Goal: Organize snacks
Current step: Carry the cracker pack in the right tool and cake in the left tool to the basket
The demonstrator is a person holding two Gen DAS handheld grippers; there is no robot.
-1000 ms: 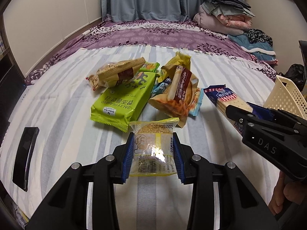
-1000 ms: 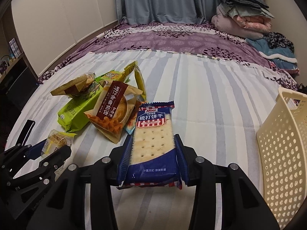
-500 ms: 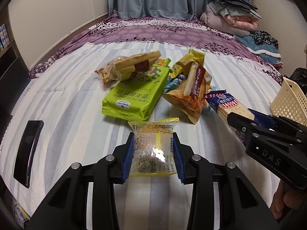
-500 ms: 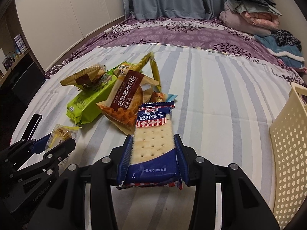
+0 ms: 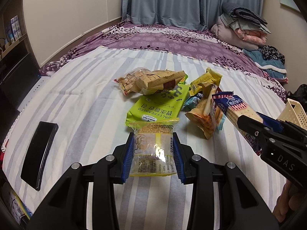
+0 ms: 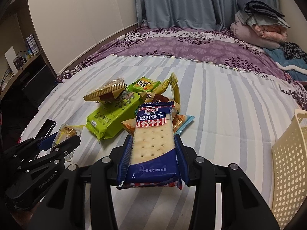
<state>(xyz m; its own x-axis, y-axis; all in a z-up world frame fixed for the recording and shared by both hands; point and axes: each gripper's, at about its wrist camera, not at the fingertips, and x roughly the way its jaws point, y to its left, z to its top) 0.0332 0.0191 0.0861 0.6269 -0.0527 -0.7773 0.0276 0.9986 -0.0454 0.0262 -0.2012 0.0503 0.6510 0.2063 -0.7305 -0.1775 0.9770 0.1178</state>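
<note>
My left gripper (image 5: pixel 152 149) is shut on a small clear-and-yellow snack packet (image 5: pixel 152 149) and holds it above the striped bed sheet. My right gripper (image 6: pixel 153 149) is shut on a blue soda cracker pack (image 6: pixel 152 143), which also shows in the left wrist view (image 5: pixel 236 109). A pile of snacks lies ahead: a green seaweed pack (image 5: pixel 159 105), a tan wafer bag (image 5: pixel 149 82), an orange-brown bag (image 5: pixel 205 113) and a yellow packet (image 5: pixel 203 78). A cream perforated basket (image 6: pixel 287 163) stands to the right.
A black phone (image 5: pixel 39 151) lies on the sheet at the left. Folded blankets (image 5: pixel 243 26) are piled at the far right of the purple bedspread. A dark shelf unit (image 6: pixel 25 72) stands beyond the bed's left edge.
Both grippers have risen and tilted back with their packs still held; the snack pile and basket now sit further ahead and lower in view.
</note>
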